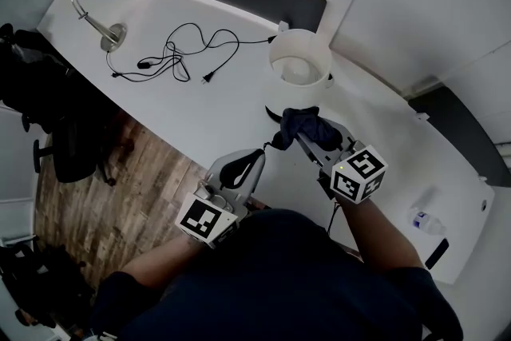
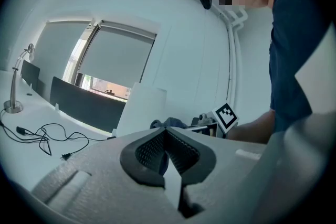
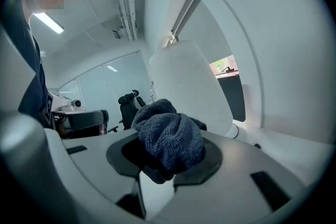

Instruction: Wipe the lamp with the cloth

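A white lamp (image 1: 299, 60) with a round white shade stands on the white desk (image 1: 200, 116). My right gripper (image 1: 306, 133) is shut on a bunched dark blue cloth (image 1: 306, 122), held just in front of the lamp's base. In the right gripper view the cloth (image 3: 170, 136) fills the jaws, with the lamp shade (image 3: 194, 86) close behind it. My left gripper (image 1: 252, 161) hovers at the desk's near edge, left of the cloth, shut on nothing. In the left gripper view its pads (image 2: 149, 152) meet, and the shade (image 2: 142, 110) and cloth (image 2: 169, 123) lie ahead.
A silver gooseneck desk lamp (image 1: 94, 18) stands at the far left of the desk, with a loose black cable (image 1: 176, 56) beside it. A plastic bottle (image 1: 423, 221) and a small black object (image 1: 437, 253) lie at the right end. Black office chairs (image 1: 64, 144) stand on the wooden floor, left.
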